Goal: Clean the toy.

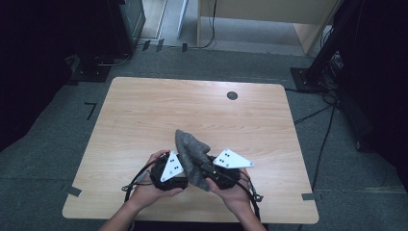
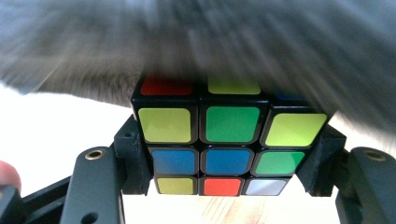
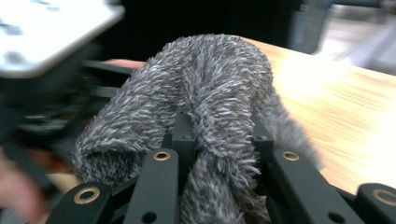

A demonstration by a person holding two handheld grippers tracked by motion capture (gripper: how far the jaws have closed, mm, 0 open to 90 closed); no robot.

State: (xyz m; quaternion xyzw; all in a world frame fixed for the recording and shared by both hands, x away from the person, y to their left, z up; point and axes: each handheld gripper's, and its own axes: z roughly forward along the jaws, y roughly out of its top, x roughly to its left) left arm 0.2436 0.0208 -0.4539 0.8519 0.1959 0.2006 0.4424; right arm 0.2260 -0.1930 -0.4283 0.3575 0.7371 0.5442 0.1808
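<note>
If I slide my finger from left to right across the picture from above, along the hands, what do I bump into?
Person's left hand → left gripper → fuzzy grey cloth → right gripper → person's right hand

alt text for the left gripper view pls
A scrambled puzzle cube is clamped between the left gripper's two black jaws, its yellow-green, green, blue, red and white stickers facing the camera. A blurred grey fuzzy cloth drapes over its top, above a pale wooden table.
</note>
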